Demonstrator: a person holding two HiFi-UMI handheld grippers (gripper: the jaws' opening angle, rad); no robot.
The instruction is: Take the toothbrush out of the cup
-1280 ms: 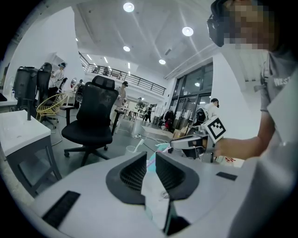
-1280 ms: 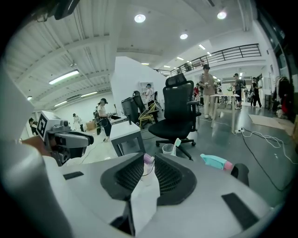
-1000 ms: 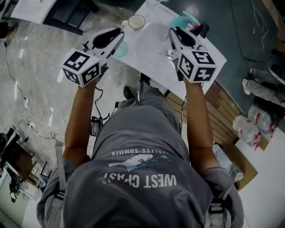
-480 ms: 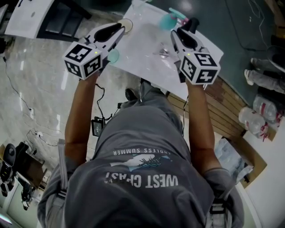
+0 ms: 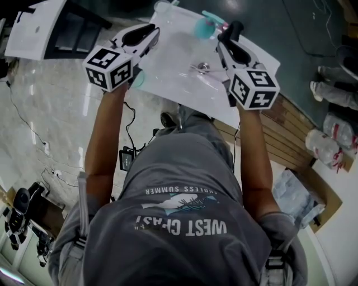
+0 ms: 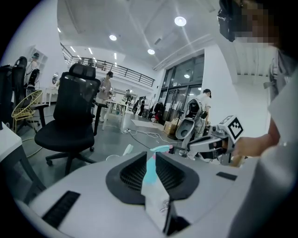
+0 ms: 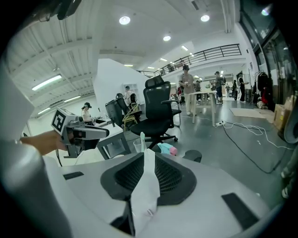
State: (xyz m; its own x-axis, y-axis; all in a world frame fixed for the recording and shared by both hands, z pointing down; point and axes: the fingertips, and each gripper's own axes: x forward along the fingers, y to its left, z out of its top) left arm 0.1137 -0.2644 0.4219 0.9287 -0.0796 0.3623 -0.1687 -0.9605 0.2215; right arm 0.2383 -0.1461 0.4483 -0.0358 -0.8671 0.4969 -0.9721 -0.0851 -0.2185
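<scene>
Evidently nothing is done yet: the toothbrush (image 7: 142,138) stands in the cup (image 7: 134,147), ahead of the right gripper (image 5: 225,38). That gripper and the left gripper (image 5: 149,32) are both clenched, empty.

Bright ceiling spots (image 6: 179,21), fisheye-warped edges, dimmer, darker head view.

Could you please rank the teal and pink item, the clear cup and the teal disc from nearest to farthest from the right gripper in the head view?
1. Teal and pink item, beside the right gripper.
2. Clear cup, farther left, top.
3. Teal disc, far left, lower.
</scene>
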